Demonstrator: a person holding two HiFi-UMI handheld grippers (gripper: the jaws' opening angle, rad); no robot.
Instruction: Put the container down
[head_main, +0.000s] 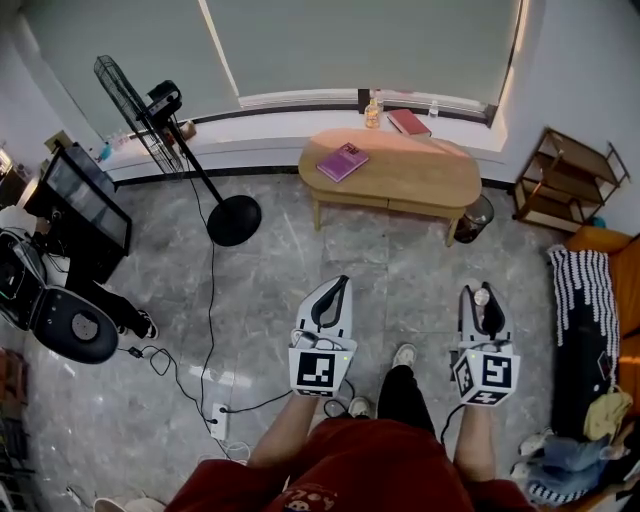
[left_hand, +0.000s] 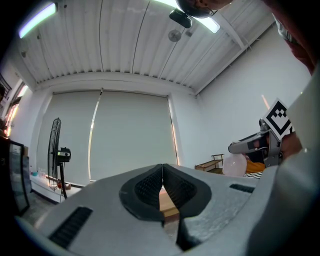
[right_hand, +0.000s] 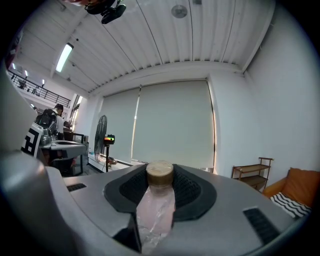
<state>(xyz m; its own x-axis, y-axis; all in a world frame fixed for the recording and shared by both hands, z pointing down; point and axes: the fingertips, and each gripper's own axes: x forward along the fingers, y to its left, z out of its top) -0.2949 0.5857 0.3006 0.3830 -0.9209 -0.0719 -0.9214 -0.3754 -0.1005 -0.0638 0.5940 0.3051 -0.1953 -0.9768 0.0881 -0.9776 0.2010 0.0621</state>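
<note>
step: carry judged, container (right_hand: 158, 200) not yet set down | right gripper (head_main: 482, 297): clamped part-open on it, cap past fingertips | left gripper (left_hand: 162, 186): closed, empty | next: table (head_main: 400, 172), well ahead of fingertips, is to be reached, grip released there

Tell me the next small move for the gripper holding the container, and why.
Probably carry the right gripper forward toward the wooden table: its jaws clamp the container, it hangs over the floor, and the table lies well ahead.
</note>
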